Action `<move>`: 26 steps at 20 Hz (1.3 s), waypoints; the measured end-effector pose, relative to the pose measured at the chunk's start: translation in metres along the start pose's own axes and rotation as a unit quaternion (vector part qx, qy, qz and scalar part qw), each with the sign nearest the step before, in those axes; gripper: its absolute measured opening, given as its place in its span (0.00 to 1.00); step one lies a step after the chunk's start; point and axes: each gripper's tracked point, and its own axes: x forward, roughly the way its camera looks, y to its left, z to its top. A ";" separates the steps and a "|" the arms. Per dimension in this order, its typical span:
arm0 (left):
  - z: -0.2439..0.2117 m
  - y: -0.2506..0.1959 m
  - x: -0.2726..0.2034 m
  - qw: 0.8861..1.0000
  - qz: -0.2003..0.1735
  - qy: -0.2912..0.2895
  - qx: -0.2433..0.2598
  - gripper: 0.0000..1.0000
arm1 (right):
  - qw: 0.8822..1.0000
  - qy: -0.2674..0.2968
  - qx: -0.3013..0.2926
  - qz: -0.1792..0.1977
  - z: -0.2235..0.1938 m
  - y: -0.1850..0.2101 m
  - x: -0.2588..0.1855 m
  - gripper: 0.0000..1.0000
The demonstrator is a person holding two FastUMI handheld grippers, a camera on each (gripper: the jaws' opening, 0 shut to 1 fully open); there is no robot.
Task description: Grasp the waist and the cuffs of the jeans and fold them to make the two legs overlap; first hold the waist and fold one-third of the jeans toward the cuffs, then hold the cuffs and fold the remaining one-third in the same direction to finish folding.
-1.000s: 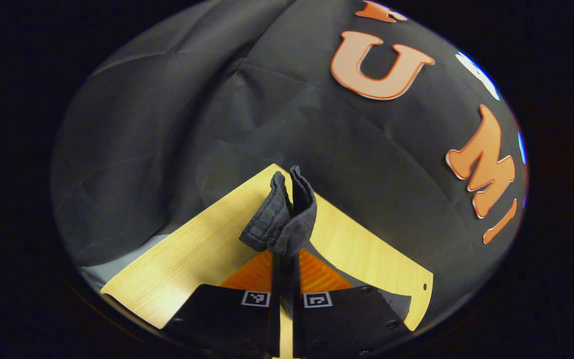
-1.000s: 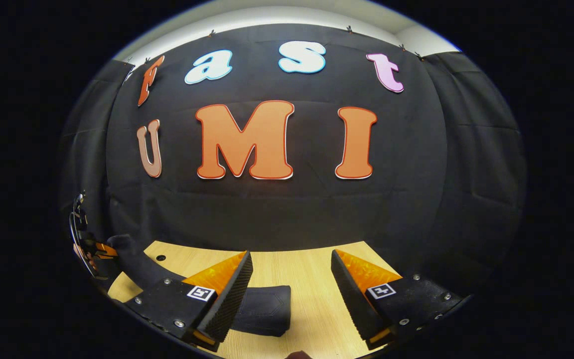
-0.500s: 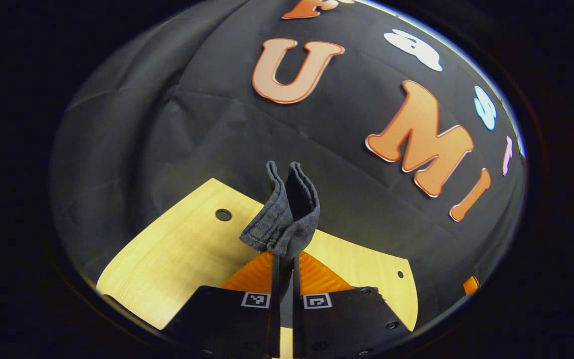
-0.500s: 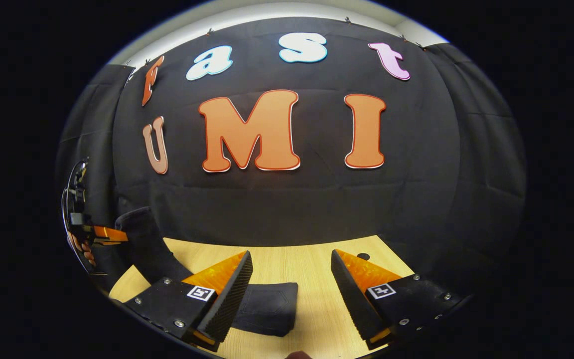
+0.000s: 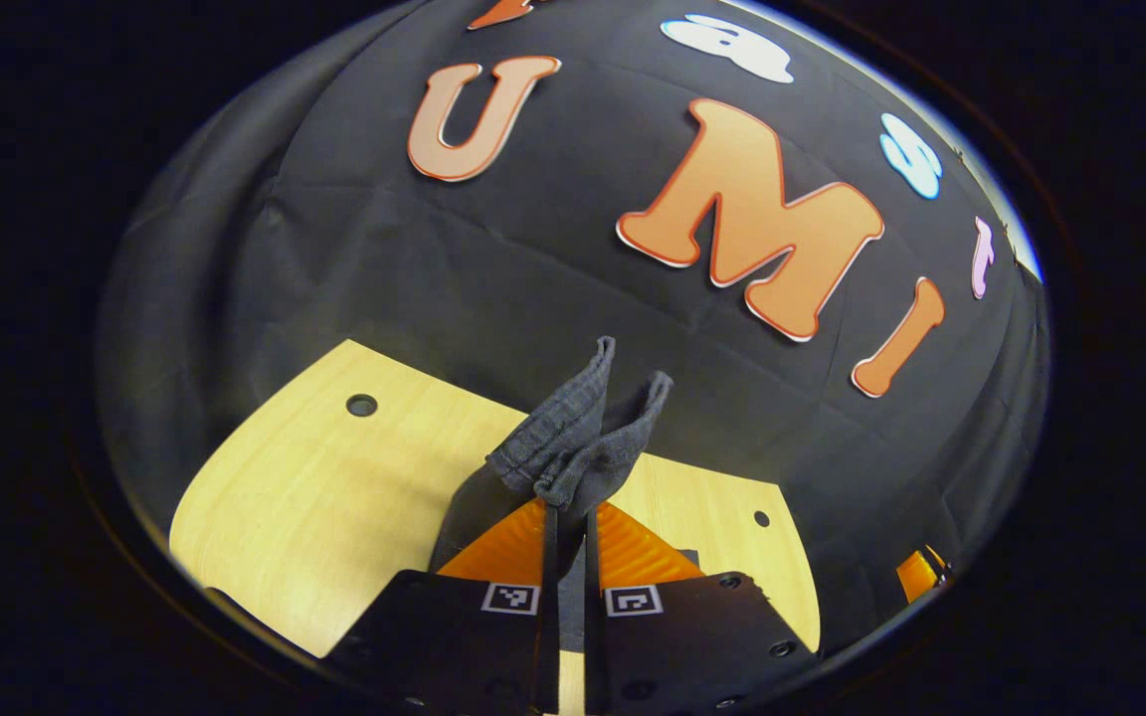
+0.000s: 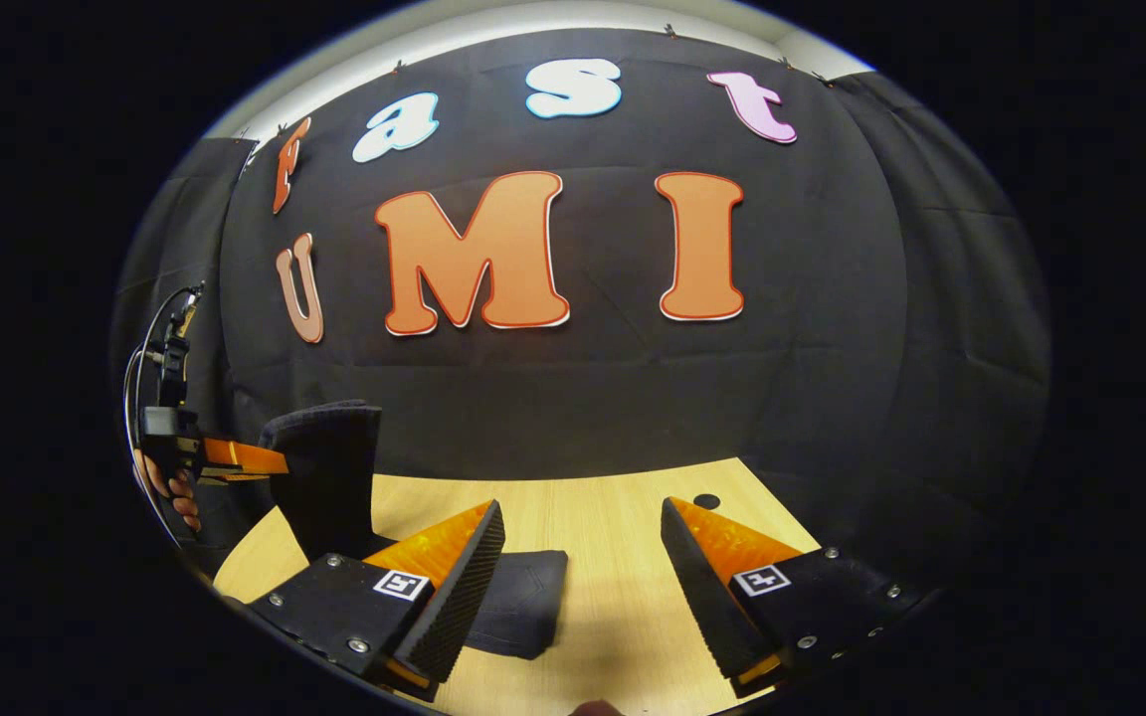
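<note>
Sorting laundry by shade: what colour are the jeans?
Dark charcoal grey jeans, clearest in the left gripper view.

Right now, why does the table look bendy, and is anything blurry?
In the left gripper view the table edge bows from fisheye distortion; the jeans in the left tool look sharp. In the right gripper view the right tool is sharp too.

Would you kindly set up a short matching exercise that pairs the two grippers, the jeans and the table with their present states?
Things:
1. left gripper
2. right gripper
3. jeans
4. table

States:
A. light wood, with small round holes
B. dark, one end lifted, the rest lying flat
C. open, holding nothing
D. shut on cloth

Pairs: 1-D, 2-C, 3-B, 4-A
</note>
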 end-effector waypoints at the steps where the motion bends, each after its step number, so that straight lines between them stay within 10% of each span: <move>1: -0.008 -0.009 0.006 1.000 -0.001 0.010 0.002 0.10 | 1.000 0.000 0.001 0.001 -0.001 -0.004 -0.001 1.00; 21: -0.215 -0.106 0.069 0.958 -0.031 0.243 0.153 0.12 | 0.999 0.029 0.016 -0.002 -0.028 -0.069 -0.005 0.95; 24: -0.223 -0.095 0.053 0.957 -0.044 0.254 0.129 0.72 | 1.000 0.027 -0.006 0.010 -0.028 -0.046 -0.008 0.95; 26: -0.204 -0.081 0.045 0.964 -0.032 0.226 0.134 0.85 | 0.999 0.023 -0.017 0.023 -0.027 -0.031 -0.007 0.95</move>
